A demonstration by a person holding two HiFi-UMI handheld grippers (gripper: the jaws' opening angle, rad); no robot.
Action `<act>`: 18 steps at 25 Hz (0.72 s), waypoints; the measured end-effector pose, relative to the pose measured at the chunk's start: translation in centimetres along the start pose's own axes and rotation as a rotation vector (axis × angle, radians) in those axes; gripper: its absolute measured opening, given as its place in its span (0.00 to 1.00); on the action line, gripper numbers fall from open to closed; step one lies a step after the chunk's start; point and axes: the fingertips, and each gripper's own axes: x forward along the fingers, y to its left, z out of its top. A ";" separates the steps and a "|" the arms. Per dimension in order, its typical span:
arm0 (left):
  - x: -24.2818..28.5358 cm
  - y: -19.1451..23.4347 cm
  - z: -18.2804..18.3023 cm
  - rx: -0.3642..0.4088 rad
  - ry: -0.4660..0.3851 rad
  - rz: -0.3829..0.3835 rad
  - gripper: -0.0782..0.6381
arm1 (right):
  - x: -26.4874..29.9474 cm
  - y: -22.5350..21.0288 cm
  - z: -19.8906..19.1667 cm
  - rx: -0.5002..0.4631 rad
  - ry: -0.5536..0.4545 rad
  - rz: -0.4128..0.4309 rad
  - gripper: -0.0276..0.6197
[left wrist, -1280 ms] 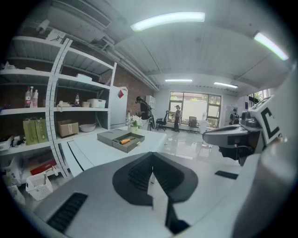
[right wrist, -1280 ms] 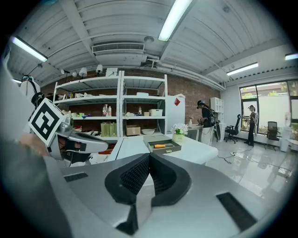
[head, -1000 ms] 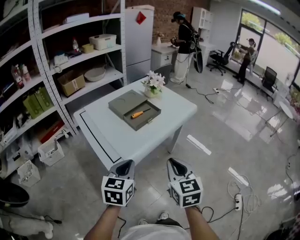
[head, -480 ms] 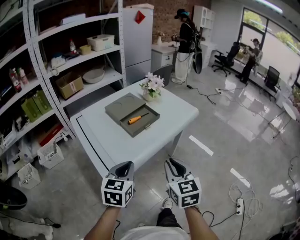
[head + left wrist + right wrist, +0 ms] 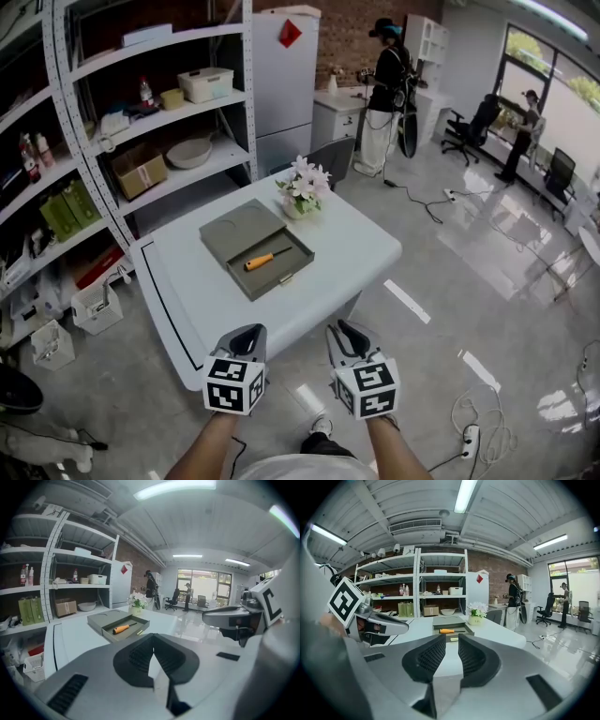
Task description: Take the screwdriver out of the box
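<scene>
The orange-handled screwdriver (image 5: pixel 262 260) lies inside the open grey box (image 5: pixel 277 275), which stands near the middle of the white table (image 5: pixel 361 248), beside a pot of flowers (image 5: pixel 304 185). Both tools are held side by side before the near table edge, well apart from the box. The left gripper (image 5: pixel 250 331) has its jaws closed together and empty. The right gripper (image 5: pixel 343 329) is opening its jaws, with nothing between them.

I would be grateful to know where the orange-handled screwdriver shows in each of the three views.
Head view: screwdriver near centre, lying in the open box.
Left gripper view: screwdriver left of centre.
Right gripper view: screwdriver just below centre.
Shared landmark: white flowers beside the box.
</scene>
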 end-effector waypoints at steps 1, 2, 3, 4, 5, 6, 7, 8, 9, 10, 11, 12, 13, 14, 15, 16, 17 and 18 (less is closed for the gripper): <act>0.7 -0.1 0.3 -0.002 0.001 0.007 0.11 | 0.5 -0.8 0.1 0.000 0.001 0.007 0.15; 1.4 -0.1 0.6 -0.005 0.003 0.016 0.12 | 1.0 -1.5 0.3 -0.001 0.003 0.014 0.15; 2.0 -0.1 0.8 -0.009 0.005 0.025 0.11 | 1.5 -2.2 0.3 -0.001 0.004 0.023 0.16; 2.6 0.0 0.9 -0.015 0.008 0.035 0.12 | 2.0 -2.8 0.4 -0.001 0.006 0.033 0.16; 3.1 0.1 1.0 -0.022 0.011 0.044 0.12 | 2.5 -3.3 0.5 -0.001 0.008 0.043 0.16; 3.7 0.2 1.2 -0.027 0.013 0.054 0.11 | 3.1 -3.9 0.6 -0.001 0.010 0.052 0.17; 4.3 0.3 1.4 -0.030 0.015 0.064 0.12 | 3.6 -4.4 0.7 -0.002 0.012 0.060 0.17; 4.8 0.5 1.5 -0.033 0.018 0.075 0.12 | 4.1 -4.9 0.8 -0.002 0.014 0.068 0.17; 5.3 0.5 1.6 -0.035 0.021 0.085 0.12 | 4.5 -5.5 0.8 -0.003 0.015 0.075 0.17; 5.8 0.6 1.7 -0.037 0.023 0.094 0.12 | 4.9 -6.0 0.8 -0.003 0.015 0.082 0.17; 6.3 0.6 1.8 -0.040 0.025 0.103 0.11 | 5.3 -6.5 0.9 -0.005 0.014 0.090 0.18; 6.7 0.5 2.0 -0.042 0.026 0.111 0.12 | 5.7 -7.0 1.0 -0.006 0.014 0.098 0.18; 7.1 0.5 2.2 -0.044 0.027 0.120 0.12 | 6.1 -7.4 1.2 -0.007 0.014 0.108 0.18; 7.5 0.6 2.4 -0.046 0.029 0.129 0.12 | 6.4 -7.8 1.3 -0.009 0.016 0.119 0.18; 7.9 0.7 2.6 -0.049 0.030 0.140 0.12 | 6.8 -8.1 1.3 -0.014 0.018 0.131 0.18; 8.2 0.8 2.7 -0.052 0.030 0.151 0.12 | 7.2 -8.4 1.3 -0.021 0.019 0.142 0.18; 8.5 0.9 2.7 -0.055 0.031 0.162 0.12 | 7.5 -8.7 1.3 -0.028 0.020 0.153 0.18; 8.8 0.9 2.8 -0.056 0.031 0.172 0.12 | 7.8 -9.1 1.3 -0.033 0.021 0.162 0.18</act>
